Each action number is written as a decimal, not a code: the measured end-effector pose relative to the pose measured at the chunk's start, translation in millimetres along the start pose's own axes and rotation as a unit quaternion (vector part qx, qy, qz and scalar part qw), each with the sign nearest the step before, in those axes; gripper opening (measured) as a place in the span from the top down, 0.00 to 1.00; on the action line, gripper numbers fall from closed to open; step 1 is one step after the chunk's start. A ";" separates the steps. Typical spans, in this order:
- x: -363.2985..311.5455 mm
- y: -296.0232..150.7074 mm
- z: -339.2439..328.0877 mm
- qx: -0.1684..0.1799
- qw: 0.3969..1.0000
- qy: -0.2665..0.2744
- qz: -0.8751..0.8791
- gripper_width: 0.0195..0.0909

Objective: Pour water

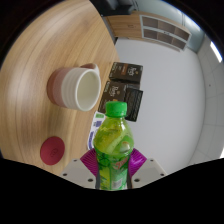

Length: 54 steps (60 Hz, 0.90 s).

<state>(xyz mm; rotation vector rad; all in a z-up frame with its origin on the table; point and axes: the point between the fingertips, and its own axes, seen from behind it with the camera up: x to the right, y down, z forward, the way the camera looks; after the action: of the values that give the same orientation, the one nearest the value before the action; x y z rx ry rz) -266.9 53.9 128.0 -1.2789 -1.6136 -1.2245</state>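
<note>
One round wooden desk (pixel 60 50) carries a pink mug (pixel 76 88) and red coaster (pixel 52 150); two dark packets (pixel 126 84) lie on the grey floor (pixel 175 90) beside it. The hand-held gripper (pixel 113 170) clamps a green-capped bottle (pixel 114 140) just below the mug

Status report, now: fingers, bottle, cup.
Fingers shut on green-capped bottle, held upright. White cup beyond it on wooden table, lying on its side. Two dark packets beside the cup, not blocking.
</note>
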 end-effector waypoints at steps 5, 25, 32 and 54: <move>3.5 -8.6 8.0 -0.005 0.998 0.009 -0.066 0.78; 15.8 -24.1 10.3 -0.006 0.990 0.032 -0.137 0.78; 24.1 -23.1 -2.1 0.017 0.999 0.023 -0.044 0.78; 15.4 -4.4 -41.3 0.114 0.837 -0.097 0.526 0.77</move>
<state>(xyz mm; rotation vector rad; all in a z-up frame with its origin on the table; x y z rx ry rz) -275.5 18.2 152.9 -1.7765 -0.8361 -0.2071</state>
